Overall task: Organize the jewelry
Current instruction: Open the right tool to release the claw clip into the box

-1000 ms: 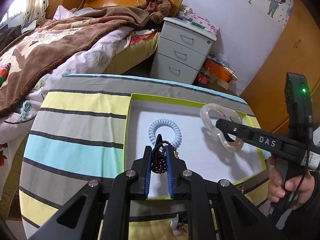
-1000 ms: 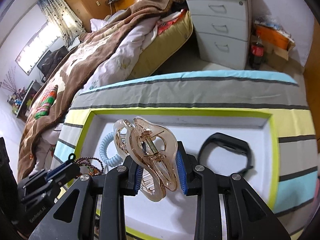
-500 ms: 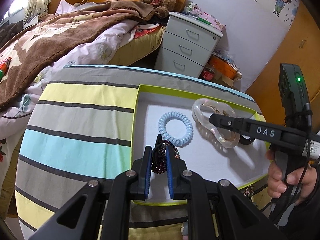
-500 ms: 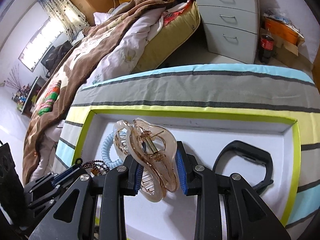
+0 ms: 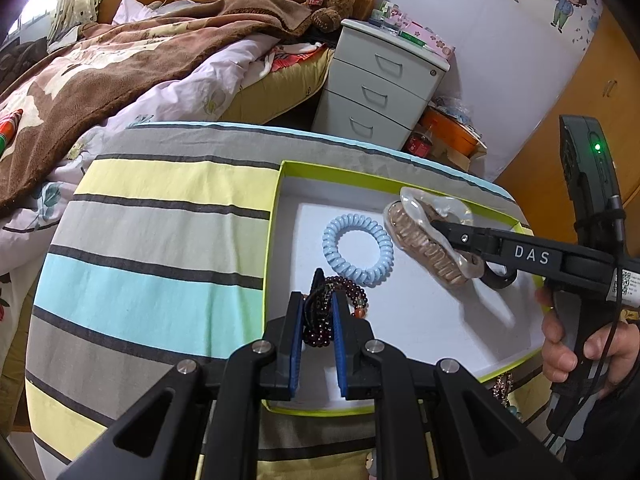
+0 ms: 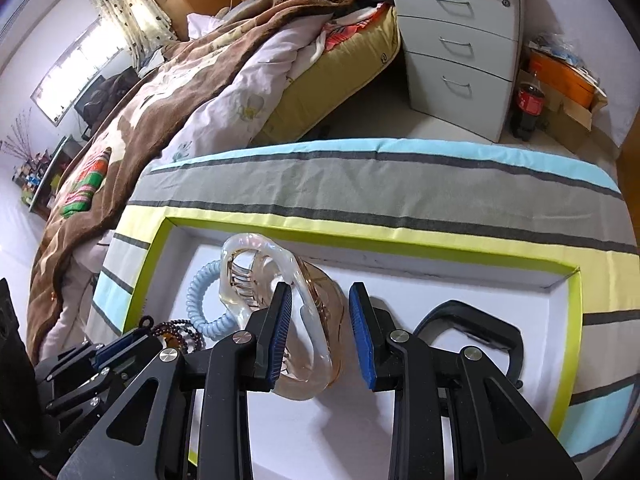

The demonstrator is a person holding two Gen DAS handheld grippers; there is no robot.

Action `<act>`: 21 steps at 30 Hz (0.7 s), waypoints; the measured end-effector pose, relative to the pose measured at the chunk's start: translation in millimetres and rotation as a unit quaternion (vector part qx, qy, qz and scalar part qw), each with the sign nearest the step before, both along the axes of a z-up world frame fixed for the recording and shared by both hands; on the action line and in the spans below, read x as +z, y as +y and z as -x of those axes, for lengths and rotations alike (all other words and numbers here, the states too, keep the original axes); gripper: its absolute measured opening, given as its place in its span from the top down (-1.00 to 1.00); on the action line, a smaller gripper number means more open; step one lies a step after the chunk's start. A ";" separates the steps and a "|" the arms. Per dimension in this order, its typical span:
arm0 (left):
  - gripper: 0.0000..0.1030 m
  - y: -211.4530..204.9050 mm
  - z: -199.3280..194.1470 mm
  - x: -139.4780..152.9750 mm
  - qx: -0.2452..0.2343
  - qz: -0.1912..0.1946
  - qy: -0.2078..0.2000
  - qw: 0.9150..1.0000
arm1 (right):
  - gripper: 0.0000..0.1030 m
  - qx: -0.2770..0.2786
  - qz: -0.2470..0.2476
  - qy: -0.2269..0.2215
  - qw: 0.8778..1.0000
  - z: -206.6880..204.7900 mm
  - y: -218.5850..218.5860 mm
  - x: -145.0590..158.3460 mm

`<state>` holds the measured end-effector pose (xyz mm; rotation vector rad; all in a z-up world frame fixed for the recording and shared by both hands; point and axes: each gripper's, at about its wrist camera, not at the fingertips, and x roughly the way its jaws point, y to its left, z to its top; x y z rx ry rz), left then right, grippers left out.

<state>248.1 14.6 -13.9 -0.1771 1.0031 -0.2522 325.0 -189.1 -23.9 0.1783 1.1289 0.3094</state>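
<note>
A white tray with a green rim lies on the striped tablecloth. My left gripper is shut on a dark red bead bracelet over the tray's near left part. My right gripper is open; the clear amber hair claw lies tipped over in the tray between its fingers. A pale blue coil hair tie and a black wristband also lie in the tray.
A grey drawer cabinet and a bed with a brown blanket stand beyond the table. More beaded jewelry lies on the cloth by the tray's near right rim. A cola bottle stands on the floor.
My right gripper has opened and let go of the hair claw, which has tipped down into the tray. My left gripper still holds the bracelet and has shifted slightly left.
</note>
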 end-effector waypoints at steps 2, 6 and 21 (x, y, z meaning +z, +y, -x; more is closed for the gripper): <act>0.72 -0.5 -1.1 -0.8 0.001 0.000 0.001 1.000 | 0.38 0.003 0.006 -0.004 1.000 0.1 0.6 1.6; 0.72 -0.9 -2.0 -1.6 0.000 -0.001 0.003 1.000 | 0.37 0.006 0.017 -0.011 1.000 0.6 3.6 3.4; 0.69 -4.2 -4.6 -2.8 0.007 -0.006 0.007 1.000 | 0.26 0.020 0.056 -0.048 0.997 9.2 13.5 15.2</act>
